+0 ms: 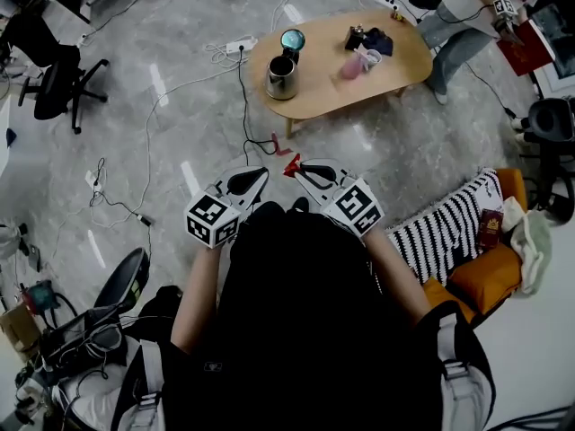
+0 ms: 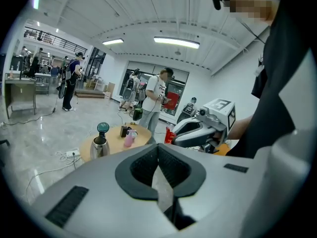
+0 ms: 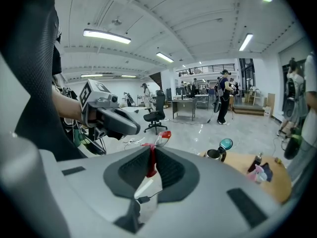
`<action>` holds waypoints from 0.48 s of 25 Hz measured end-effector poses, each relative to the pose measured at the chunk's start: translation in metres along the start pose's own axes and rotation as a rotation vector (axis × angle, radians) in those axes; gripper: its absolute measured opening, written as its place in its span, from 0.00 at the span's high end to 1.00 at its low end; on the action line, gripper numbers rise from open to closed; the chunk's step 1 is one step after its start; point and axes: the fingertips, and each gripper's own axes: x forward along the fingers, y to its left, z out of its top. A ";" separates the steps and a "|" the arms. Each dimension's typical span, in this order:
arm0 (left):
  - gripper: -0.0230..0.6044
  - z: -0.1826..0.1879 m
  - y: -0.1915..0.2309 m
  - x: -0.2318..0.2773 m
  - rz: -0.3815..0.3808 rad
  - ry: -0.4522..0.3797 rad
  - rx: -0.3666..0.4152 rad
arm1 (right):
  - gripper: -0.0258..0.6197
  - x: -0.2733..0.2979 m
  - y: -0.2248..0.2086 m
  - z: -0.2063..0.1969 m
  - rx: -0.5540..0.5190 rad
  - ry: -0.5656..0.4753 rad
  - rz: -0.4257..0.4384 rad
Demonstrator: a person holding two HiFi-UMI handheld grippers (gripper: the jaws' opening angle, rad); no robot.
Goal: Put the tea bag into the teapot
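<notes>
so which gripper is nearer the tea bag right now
Right. The right gripper has the tea bag pinched between its jaws, with the red end poking past the tips. The left gripper is alongside, shut on nothing and clear of the bag.

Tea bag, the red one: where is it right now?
In the head view the tea bag is pinched by the right gripper, just ahead of the person, beside the left gripper and well short of the wooden table with the teapot.

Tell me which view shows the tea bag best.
The right gripper view: the red tea bag sits close up, pinched in the right gripper's tongs. The head view and left gripper view show only a small red scrap at those tongs' tip.
</notes>
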 end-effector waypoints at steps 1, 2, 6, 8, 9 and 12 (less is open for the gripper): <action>0.95 0.000 -0.001 0.001 -0.002 0.004 0.001 | 0.89 -0.001 0.000 -0.001 0.003 -0.001 0.000; 0.95 0.000 -0.003 0.002 -0.005 0.007 0.002 | 0.89 -0.001 -0.001 -0.002 0.006 -0.002 -0.001; 0.95 0.004 -0.003 0.006 -0.015 0.016 0.014 | 0.89 -0.003 -0.003 -0.001 0.008 -0.008 -0.011; 0.95 0.007 -0.002 0.009 -0.020 0.015 0.018 | 0.89 -0.004 -0.005 0.000 0.014 -0.010 -0.014; 0.95 0.009 -0.002 0.010 -0.023 0.015 0.019 | 0.90 -0.004 -0.006 -0.001 0.017 -0.010 -0.017; 0.95 0.009 -0.001 0.014 -0.034 0.021 0.019 | 0.90 -0.006 -0.009 -0.004 0.025 -0.002 -0.029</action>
